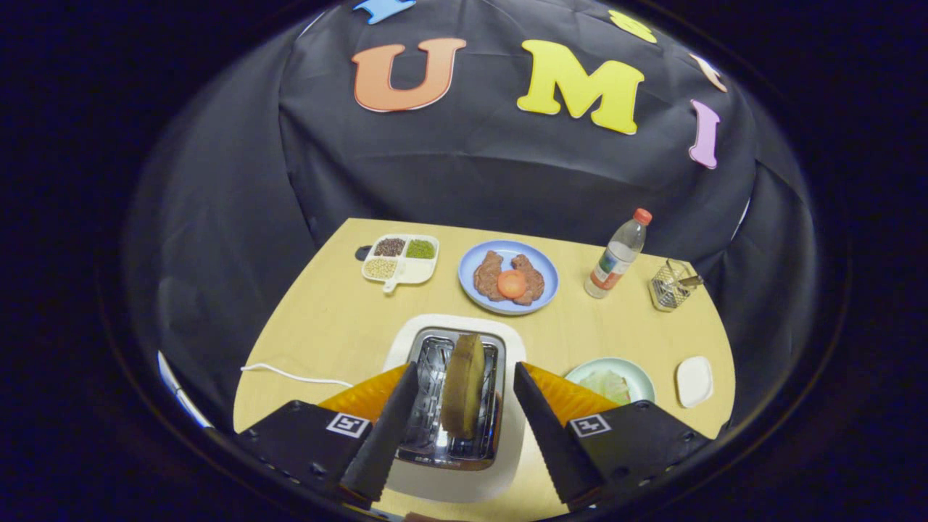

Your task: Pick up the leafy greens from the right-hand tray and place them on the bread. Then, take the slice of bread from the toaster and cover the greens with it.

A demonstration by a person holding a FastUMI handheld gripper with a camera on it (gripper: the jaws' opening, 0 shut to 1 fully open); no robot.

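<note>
**Gripper poised over the toaster, fingers spread wide of the bread**

Biggest first: the table, a smooth pale wood top with a curved far edge, runs out ahead of the tool. Right under the fingers sits the toaster, a rounded white shell with a shiny metal slot plate, its white cord trailing off to the left. Standing on edge in the slot is the slice of bread, browned and crusty, right between the two fingers, with neither one touching it.

The gripper looks down and forward over the slot, jaws released and parted to either side of the slice.

Beyond the toaster, a round blue plate carries two rough brown patties with a flat orange-red round lying across them. Just off the right finger, a pale green plate holds the leafy greens, pale and crinkled. Far left of the blue plate, a white divided tray has dark, green and pale grains in three compartments. Off to the far right stands a clear plastic bottle with a red cap, then a small wire basket, and nearer the tool a small white rounded dish.
</note>
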